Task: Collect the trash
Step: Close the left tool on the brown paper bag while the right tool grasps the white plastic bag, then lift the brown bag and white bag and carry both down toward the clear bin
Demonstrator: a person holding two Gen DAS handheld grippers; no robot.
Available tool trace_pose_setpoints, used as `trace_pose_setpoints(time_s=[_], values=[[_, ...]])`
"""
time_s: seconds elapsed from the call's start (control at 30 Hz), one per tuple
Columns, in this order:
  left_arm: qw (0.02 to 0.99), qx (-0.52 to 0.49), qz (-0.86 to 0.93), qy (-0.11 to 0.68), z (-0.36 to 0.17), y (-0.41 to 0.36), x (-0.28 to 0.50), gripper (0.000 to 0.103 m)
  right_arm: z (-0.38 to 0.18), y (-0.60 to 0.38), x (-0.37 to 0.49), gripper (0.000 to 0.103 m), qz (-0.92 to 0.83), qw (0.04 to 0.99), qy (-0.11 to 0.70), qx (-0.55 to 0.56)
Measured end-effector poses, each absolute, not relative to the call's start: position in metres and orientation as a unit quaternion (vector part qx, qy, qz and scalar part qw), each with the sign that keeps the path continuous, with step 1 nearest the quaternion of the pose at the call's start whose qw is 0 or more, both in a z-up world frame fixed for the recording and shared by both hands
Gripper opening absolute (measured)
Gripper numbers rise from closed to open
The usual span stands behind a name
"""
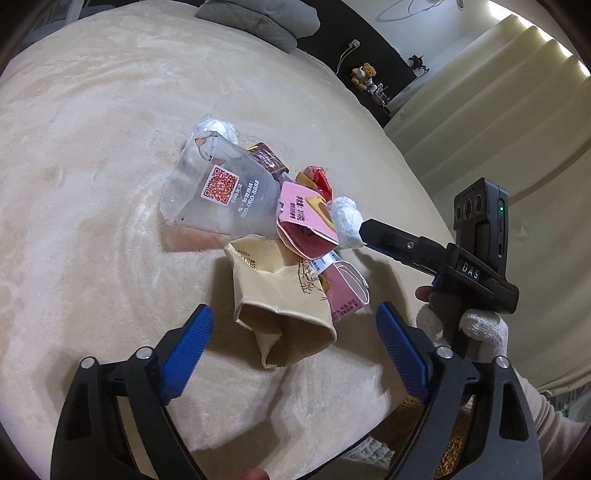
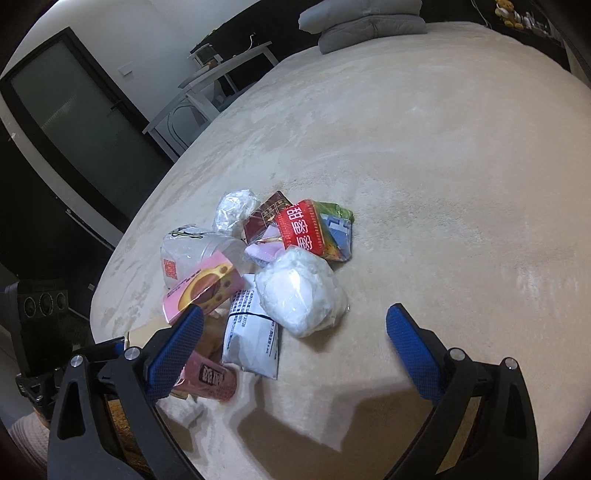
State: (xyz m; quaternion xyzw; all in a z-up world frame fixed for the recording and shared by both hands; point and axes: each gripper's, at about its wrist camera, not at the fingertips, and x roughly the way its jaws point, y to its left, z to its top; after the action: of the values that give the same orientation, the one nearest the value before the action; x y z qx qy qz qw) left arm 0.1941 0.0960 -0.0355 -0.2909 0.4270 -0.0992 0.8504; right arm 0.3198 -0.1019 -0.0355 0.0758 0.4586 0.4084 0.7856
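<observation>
A heap of trash lies on the cream blanket (image 1: 92, 184). It holds a clear plastic cup (image 1: 218, 195) with a QR label, a pink snack box (image 1: 303, 218), a red packet (image 2: 310, 229) and a white wrapped wad (image 2: 299, 291). My left gripper (image 1: 295, 328) is open, and a crushed tan paper cup (image 1: 284, 314) lies between its blue pads without touching them. My right gripper (image 2: 295, 325) is open just in front of the white wad and a white printed packet (image 2: 251, 343). In the left wrist view its black finger (image 1: 388, 240) touches that wad.
The blanket's near edge drops off right below both grippers. A grey pillow (image 2: 365, 18) lies at the far end of the bed. Cream curtains (image 1: 498, 110) hang to the right, and a dark door (image 2: 74, 122) and a white desk (image 2: 207, 85) stand to the left.
</observation>
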Motion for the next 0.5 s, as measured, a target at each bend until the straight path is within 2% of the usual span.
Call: trace_pose_setpoints(time_s=[0.03,0.1,0.13,0.17,0.2,0.23,0.27,0.37,0.5], values=[[0.848,-0.293,-0.1,0.429,-0.037,0.097,0.196,0.083,-0.037,-0.101,0.323,0.095,0.41,0.783,0.461,0.079],[0.844,-0.303,-0.101,0.431,-0.04,0.1,0.2,0.073,-0.038,-0.097,0.329,0.085,0.415,0.777,0.466,0.081],[0.842,-0.309,-0.1,0.431,-0.041,0.102,0.2,0.071,-0.038,-0.095,0.331,0.075,0.413,0.777,0.469,0.079],[0.843,-0.311,-0.094,0.429,-0.041,0.104,0.2,0.066,-0.039,-0.093,0.332,0.07,0.409,0.778,0.471,0.074],[0.844,-0.312,-0.087,0.427,-0.041,0.106,0.199,0.058,-0.04,-0.092,0.334,0.058,0.408,0.776,0.476,0.07],[0.843,-0.314,-0.091,0.427,-0.041,0.107,0.199,0.051,-0.041,-0.092,0.334,0.054,0.408,0.775,0.478,0.073],[0.842,-0.315,-0.098,0.426,-0.041,0.107,0.199,0.042,-0.041,-0.094,0.334,0.053,0.407,0.775,0.477,0.077],[0.848,-0.298,-0.102,0.427,-0.039,0.104,0.198,0.041,-0.037,-0.097,0.333,0.051,0.407,0.78,0.469,0.08],[0.853,-0.287,-0.106,0.422,-0.036,0.102,0.198,0.033,-0.033,-0.097,0.329,0.05,0.408,0.783,0.462,0.078]])
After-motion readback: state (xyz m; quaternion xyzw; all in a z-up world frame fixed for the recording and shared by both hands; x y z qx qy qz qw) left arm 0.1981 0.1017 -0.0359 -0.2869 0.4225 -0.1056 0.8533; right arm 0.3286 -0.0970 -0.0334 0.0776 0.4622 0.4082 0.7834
